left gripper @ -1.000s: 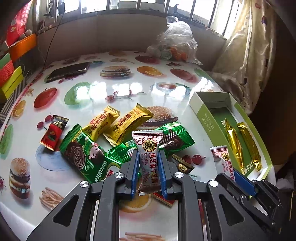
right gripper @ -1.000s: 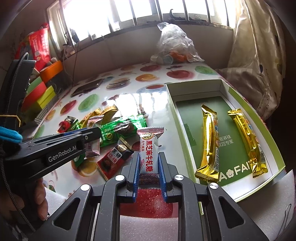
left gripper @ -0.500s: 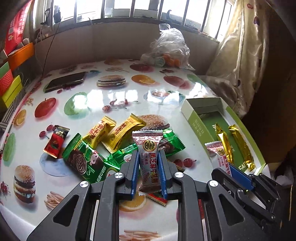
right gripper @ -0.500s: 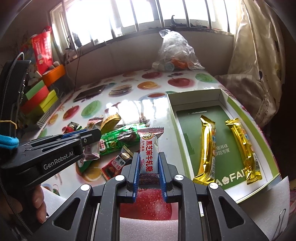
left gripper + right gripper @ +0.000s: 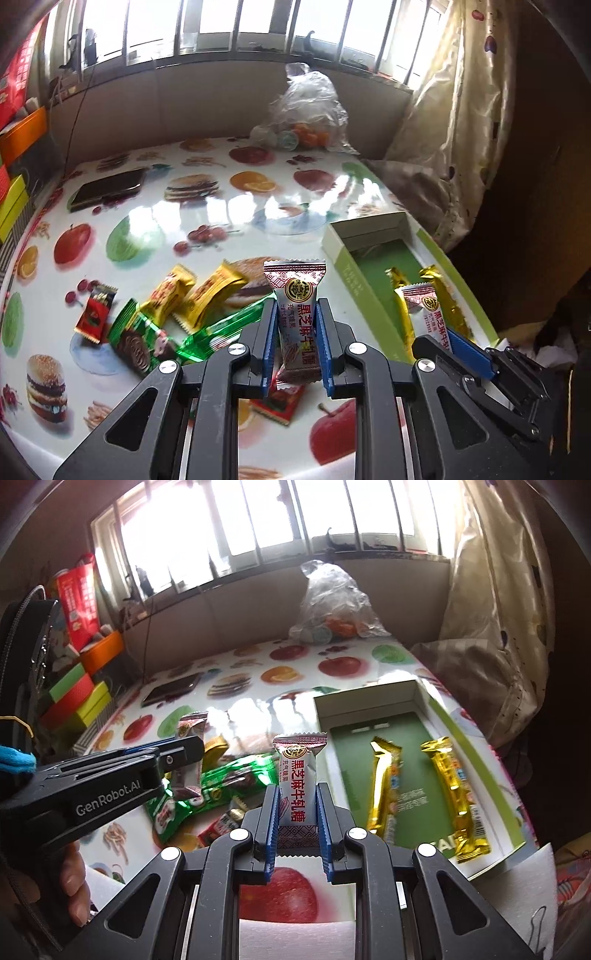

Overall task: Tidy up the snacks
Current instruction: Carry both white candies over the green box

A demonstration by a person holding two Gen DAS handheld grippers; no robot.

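Both tools have lifted clear of the fruit-printed desk, each clamped on a white-and-maroon wrapped sesame candy: the left tool at lower centre, the right tool angled downward beside the shallow green-lined cardboard box at right, where two gold foil bars already lie.

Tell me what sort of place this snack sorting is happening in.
Probably a lived-in home, at a table by a window. The table wears a glossy cloth printed with fruit and burgers, a patterned curtain hangs beside barred windows, and a phone and a knotted plastic bag lie about.
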